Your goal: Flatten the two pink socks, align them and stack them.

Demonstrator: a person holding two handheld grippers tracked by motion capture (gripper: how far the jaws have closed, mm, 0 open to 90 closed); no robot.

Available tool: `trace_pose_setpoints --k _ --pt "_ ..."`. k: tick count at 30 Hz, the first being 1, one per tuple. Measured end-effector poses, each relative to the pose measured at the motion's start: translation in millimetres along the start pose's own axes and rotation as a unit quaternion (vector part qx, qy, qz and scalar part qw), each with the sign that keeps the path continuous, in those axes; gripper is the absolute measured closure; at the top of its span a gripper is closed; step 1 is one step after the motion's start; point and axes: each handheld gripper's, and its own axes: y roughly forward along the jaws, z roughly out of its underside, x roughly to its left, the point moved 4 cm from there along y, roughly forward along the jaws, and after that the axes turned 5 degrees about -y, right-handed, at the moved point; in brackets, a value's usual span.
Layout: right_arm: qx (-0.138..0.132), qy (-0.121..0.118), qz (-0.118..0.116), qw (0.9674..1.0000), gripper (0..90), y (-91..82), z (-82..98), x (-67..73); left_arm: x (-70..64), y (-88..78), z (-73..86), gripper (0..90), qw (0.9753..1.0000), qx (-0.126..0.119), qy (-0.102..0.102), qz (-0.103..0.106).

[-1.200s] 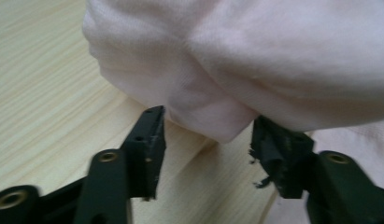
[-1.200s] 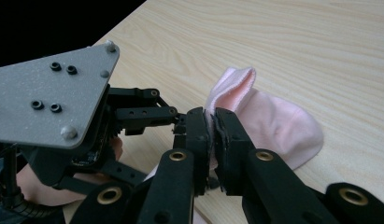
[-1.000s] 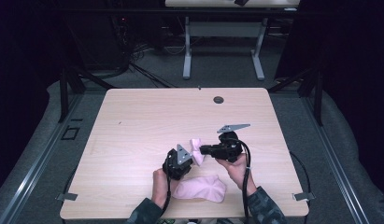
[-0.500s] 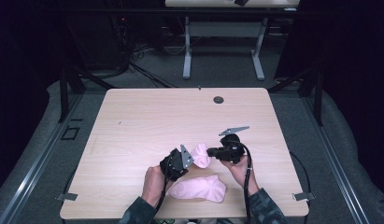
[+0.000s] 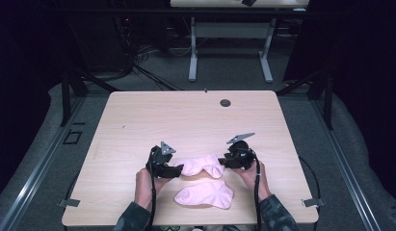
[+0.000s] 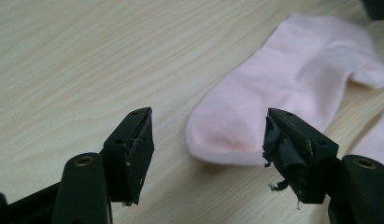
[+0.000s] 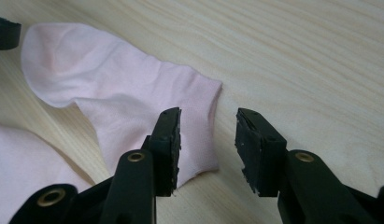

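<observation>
High view: both grippers, left (image 5: pixel 178 169) and right (image 5: pixel 223 161), just opened, flank the seemingly unlabelled pink sock (image 5: pixel 201 166).

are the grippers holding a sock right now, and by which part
Nothing is held. The left gripper has just been opening, jaws apart off the far sock's toe; the right gripper has opened by its cuff edge, pads not pressing it.

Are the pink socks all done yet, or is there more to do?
One sock now lies flat on the table, stretched out between the two grippers. The left gripper and right gripper have just been opening, and neither one pinches it. The second sock lies apart, nearer the person. Probably it needs handling next, perhaps to be paired with the first.
</observation>
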Motion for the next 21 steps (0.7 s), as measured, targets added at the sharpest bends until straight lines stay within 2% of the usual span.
trace_pose_setpoints --k 1,2,7,10,11,14,16,17,21 --pt "0.008 -0.008 0.004 0.9999 59.4 4.0 0.5 1.9 -0.3 5.7 0.7 36.1 0.9999 0.011 0.0 -0.007" --pt "0.006 -0.014 0.007 0.9999 59.4 7.0 0.9 2.8 -0.9 9.6 1.5 37.8 0.9998 0.018 -0.001 -0.005" --pt "0.017 -0.02 0.012 0.9996 60.2 14.1 3.3 4.2 -2.7 18.5 4.4 44.6 0.9992 0.038 0.005 -0.009" --pt "0.021 -0.02 0.01 0.9995 61.6 15.5 4.4 4.2 -3.1 21.6 6.6 50.2 0.9991 0.041 0.008 -0.011" --pt "0.013 -0.015 0.006 0.9998 61.8 16.9 4.4 5.2 -3.0 22.2 7.2 50.2 0.999 0.043 0.006 -0.008" --pt "0.021 -0.022 0.009 0.9995 64.0 18.7 4.7 6.9 -3.4 21.1 7.4 56.3 0.999 0.043 0.01 -0.008" --pt "0.024 -0.031 0.009 0.9992 65.2 20.0 4.9 8.3 -3.9 21.3 7.8 57.2 0.999 0.043 0.012 -0.008" --pt "0.023 -0.04 0.016 0.9988 66.4 21.2 5.0 9.1 -3.9 21.4 7.9 59.4 0.999 0.043 0.012 -0.005" --pt "0.022 -0.042 0.015 0.9988 70.4 21.2 5.1 9.4 -3.9 21.5 8.1 63.5 0.9991 0.042 0.012 -0.003"
